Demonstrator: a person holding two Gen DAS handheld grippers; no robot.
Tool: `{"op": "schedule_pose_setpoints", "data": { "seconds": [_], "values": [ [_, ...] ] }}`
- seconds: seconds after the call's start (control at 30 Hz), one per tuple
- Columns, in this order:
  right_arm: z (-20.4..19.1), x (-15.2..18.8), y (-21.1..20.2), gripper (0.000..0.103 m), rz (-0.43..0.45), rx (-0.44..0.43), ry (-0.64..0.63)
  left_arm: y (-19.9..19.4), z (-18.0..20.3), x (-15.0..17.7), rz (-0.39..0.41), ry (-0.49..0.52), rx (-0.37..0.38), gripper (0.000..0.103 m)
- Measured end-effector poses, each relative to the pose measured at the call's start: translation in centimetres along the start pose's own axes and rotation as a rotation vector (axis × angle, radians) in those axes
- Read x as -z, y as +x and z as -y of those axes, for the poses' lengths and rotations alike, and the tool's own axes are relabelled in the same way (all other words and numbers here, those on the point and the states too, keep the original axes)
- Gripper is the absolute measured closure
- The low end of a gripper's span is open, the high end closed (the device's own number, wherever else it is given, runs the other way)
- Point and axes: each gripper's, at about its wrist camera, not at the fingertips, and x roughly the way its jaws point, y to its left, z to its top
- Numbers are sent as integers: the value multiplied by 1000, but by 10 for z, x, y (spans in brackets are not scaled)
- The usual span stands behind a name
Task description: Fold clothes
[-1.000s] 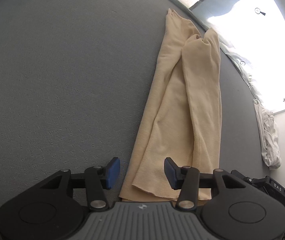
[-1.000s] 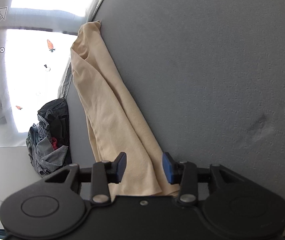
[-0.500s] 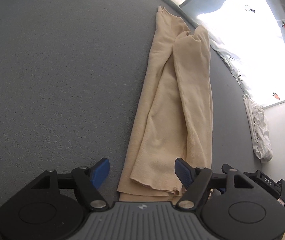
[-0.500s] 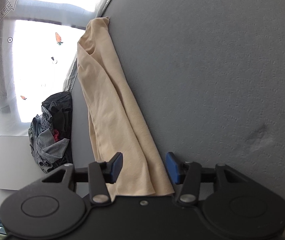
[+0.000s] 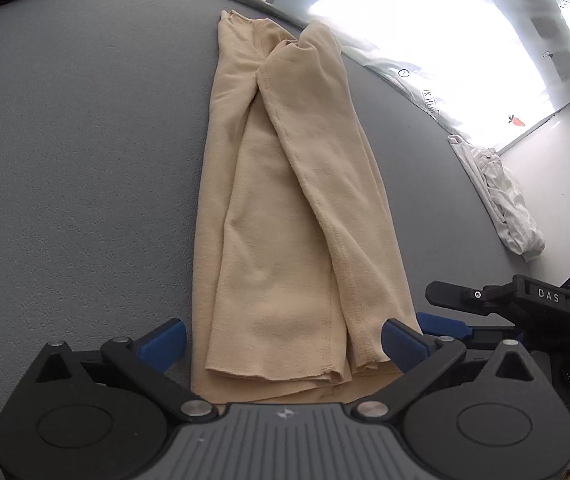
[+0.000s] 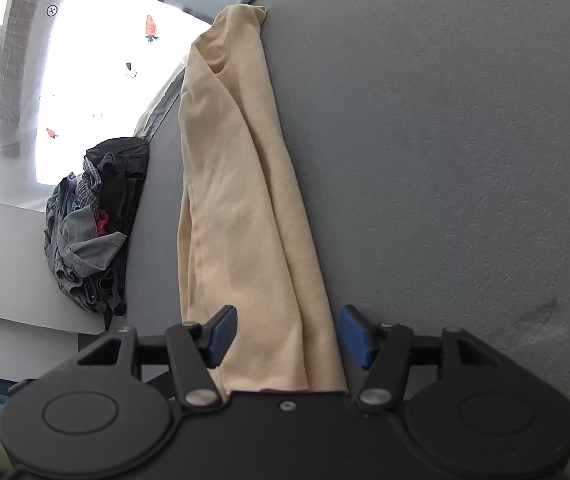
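Observation:
A beige garment point(image 5: 285, 216) lies folded into a long narrow strip on the grey surface, running away from both cameras. My left gripper point(image 5: 283, 344) is open wide, its blue pads on either side of the strip's near hem, just above it. In the right wrist view the same garment point(image 6: 241, 200) runs away from the camera. My right gripper point(image 6: 289, 336) is open, its blue pads straddling the near end of the strip. The right gripper also shows at the right edge of the left wrist view point(image 5: 525, 308).
A white garment point(image 5: 501, 196) lies at the right edge of the grey surface. A pile of dark and grey clothes point(image 6: 93, 220) sits at the left edge, beside a light grey board point(image 6: 9, 268). A bright patterned sheet point(image 5: 445, 28) borders the far side.
Both grippers have opened wider, the left one most. Both have drawn back slightly along the strip and tilted up, so more of the garment's far end shows.

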Motion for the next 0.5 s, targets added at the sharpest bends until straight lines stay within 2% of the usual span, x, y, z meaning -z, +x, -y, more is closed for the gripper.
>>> {"op": "schedule_pose_setpoints", "data": {
  "seconds": [0.1,0.17,0.2,0.23,0.27,0.3,0.43,0.47,0.5],
  "values": [
    [-1,-1,5,46,-15,-6,-3,4,7,1,8,34,-8,2],
    [-1,-1,9,55,-25,-10,-5,4,6,1,12,26,-1,5],
    [-1,-1,10,59,-30,-12,-6,2,3,1,16,4,0,11],
    [-2,-2,12,70,-35,-15,-7,1,0,1,20,-19,1,15],
    [-2,-2,14,83,-40,-17,-8,0,-3,1,24,-41,2,27],
    [0,-2,15,88,-44,-22,-1,-2,-6,1,28,-63,3,39],
    [11,-1,13,94,-41,-51,60,-5,-22,1,29,-165,9,67],
    [11,0,13,95,-37,-53,63,-4,-24,1,18,-184,7,85],
    [10,1,13,95,-35,-56,62,-2,-26,2,2,-199,10,91]
  ]
}}
